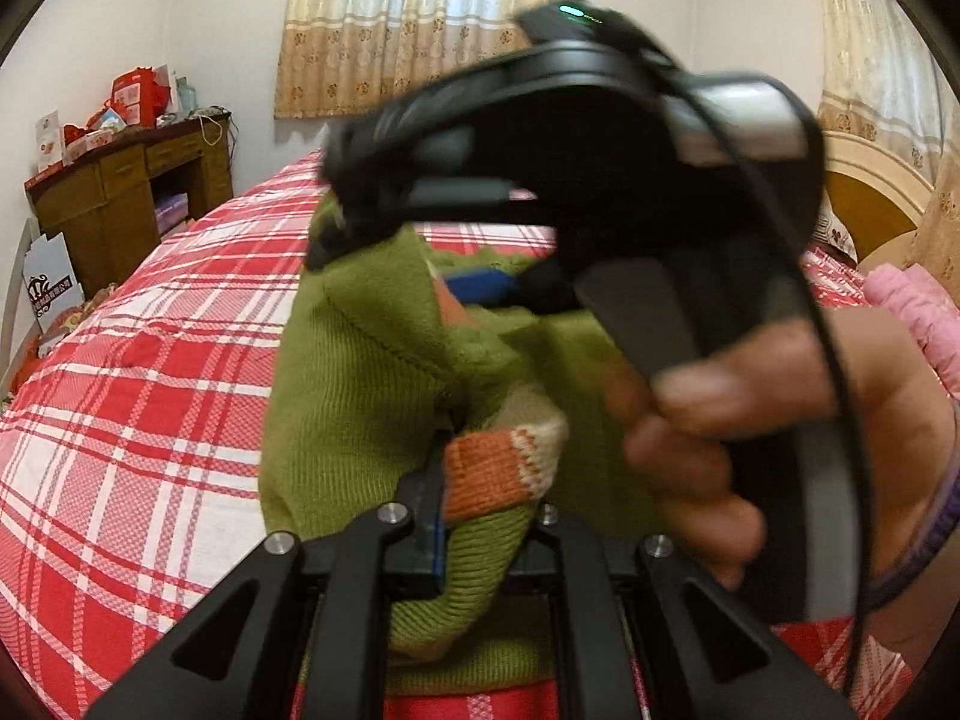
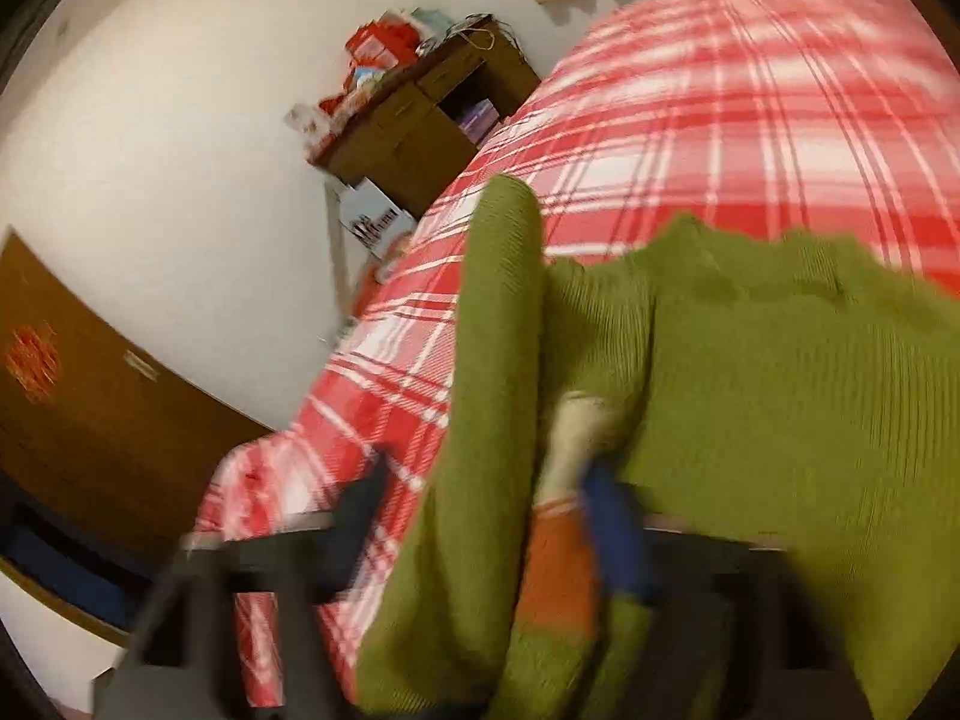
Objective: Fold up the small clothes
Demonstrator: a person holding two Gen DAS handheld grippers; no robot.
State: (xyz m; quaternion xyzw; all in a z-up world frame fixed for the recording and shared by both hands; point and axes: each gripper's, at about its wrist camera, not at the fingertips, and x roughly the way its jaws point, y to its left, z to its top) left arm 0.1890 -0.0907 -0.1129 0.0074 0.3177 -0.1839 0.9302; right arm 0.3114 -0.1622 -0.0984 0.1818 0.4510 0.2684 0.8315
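- The bed (image 1: 138, 372), covered in a red-and-white plaid sheet, fills most of both views; broad stretches of bare sheet lie to the left of the garment and beyond it toward the far wall.
- A green knit sweater (image 1: 366, 372) with an orange-and-cream band is lifted off the sheet, bunched between the two grippers; in the right wrist view its ribbed body (image 2: 780, 396) spreads to the right and one sleeve stands up as a tall fold.
- The right gripper (image 1: 516, 291), held by a hand (image 1: 780, 420), crosses the upper middle of the left wrist view; its jaws are pressed into the sweater's upper edge, grasping the knit.
- The left gripper (image 1: 480, 516) sits low in its own view, jaws clenched on the fabric at the orange band, with green knit draped over and between them.
- A brown desk (image 1: 132, 180) piled with red boxes stands past the bed's left edge, against the wall.
- A pink pillow (image 1: 918, 312) lies at the bed's right edge by the headboard.
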